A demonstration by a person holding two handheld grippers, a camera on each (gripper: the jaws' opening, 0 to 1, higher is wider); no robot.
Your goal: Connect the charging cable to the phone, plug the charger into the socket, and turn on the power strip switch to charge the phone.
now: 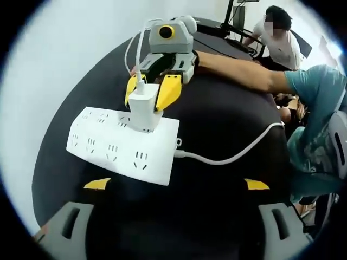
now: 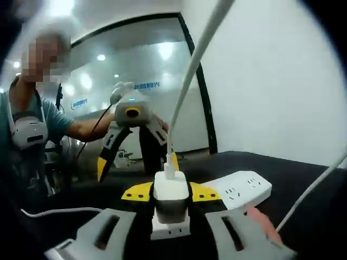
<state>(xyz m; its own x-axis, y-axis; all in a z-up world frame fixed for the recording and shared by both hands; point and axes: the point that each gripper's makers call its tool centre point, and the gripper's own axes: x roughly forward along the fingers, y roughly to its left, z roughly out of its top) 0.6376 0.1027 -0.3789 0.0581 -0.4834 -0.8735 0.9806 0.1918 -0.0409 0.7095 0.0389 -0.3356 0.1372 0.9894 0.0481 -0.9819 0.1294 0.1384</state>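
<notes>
A white power strip lies on the black table, and its end also shows in the right gripper view. A white charger stands upright on a socket near the strip's far edge. My right gripper is shut on the charger, yellow fingertips on either side. The white charging cable rises from the charger's top. I cannot tell how deep the pins sit. My left gripper hangs open in front of the strip, holding nothing, and faces the other camera.
The strip's own white cord snakes right across the table. The person's forearm reaches over the table's far side. Another person sits at a desk behind. A pale wall borders the table.
</notes>
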